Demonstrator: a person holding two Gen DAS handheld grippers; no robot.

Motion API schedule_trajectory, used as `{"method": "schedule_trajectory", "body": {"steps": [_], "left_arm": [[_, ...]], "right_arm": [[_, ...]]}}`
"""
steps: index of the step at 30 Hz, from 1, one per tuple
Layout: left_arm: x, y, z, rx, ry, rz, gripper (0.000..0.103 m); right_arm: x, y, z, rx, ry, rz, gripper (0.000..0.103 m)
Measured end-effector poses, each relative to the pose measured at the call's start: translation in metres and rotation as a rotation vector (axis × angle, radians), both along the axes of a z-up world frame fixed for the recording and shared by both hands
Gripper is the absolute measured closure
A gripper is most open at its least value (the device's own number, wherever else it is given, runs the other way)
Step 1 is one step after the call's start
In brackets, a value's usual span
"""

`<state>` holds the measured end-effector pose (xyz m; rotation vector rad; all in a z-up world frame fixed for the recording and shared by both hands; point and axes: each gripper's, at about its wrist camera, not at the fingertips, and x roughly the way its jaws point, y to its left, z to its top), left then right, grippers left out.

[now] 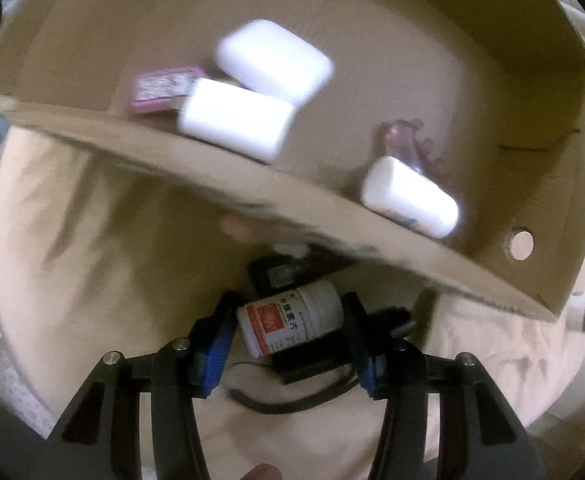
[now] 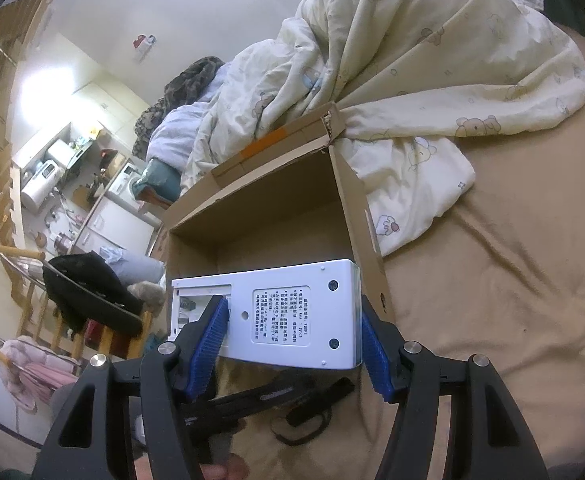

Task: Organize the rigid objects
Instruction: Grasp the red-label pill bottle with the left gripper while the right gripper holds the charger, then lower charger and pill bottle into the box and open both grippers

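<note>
Two grippers: one in each hand, both with blue pads.
Left gripper (image 1: 290,344): points down at the bed; its fingers are closed on a small white pill bottle (image 1: 292,322).
Pill bottle: lies on its side between the blue pads, red and white label up, just outside the near wall of the cardboard box (image 1: 140,140).
Under the bottle: some black things and a black strap (image 1: 292,404) on the tan sheet; the view is blurry, so I cannot tell what they are.
Inside the box, left view: three white cases (image 1: 274,60), one of them apart near the right wall, and a pink card (image 1: 164,88) beside the other two.
Right gripper (image 2: 294,340): holds a flat white device (image 2: 268,312), back side up with printed text and screws.
Right fingers: one blue pad (image 2: 208,352) presses the open slot on the left part, the other presses the right edge.
White device: held up just in front of the open box, above the bed.
Bed: tan sheet (image 2: 512,280) with a pale yellow bear quilt (image 2: 412,80) bunched behind the box.
Below the device: a black strap and flat black pieces on the sheet.
</note>
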<state>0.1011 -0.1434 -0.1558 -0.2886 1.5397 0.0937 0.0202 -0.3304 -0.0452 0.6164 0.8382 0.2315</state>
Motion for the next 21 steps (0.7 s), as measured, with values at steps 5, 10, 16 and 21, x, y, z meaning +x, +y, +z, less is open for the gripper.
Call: {"method": "schedule_trajectory", "body": {"steps": [5,10,16,21], "left_arm": [[0.000,0.024,0.017,0.048,-0.029,-0.020,0.054],[-0.011,0.058,0.043,0.087,-0.086,-0.050,0.054],[-0.026,0.085,0.068,0.090,-0.110,-0.095,0.054],[-0.049,0.083,0.102,0.139,-0.197,-0.245,0.054]], "right_arm": [[-0.002,0.001,0.002,-0.016,-0.001,-0.004,0.036],[-0.002,0.003,0.004,-0.031,-0.001,-0.009,0.036],[-0.002,0.011,0.004,-0.072,0.012,-0.001,0.036],[-0.001,0.018,0.004,-0.112,0.016,0.013,0.036]]}}
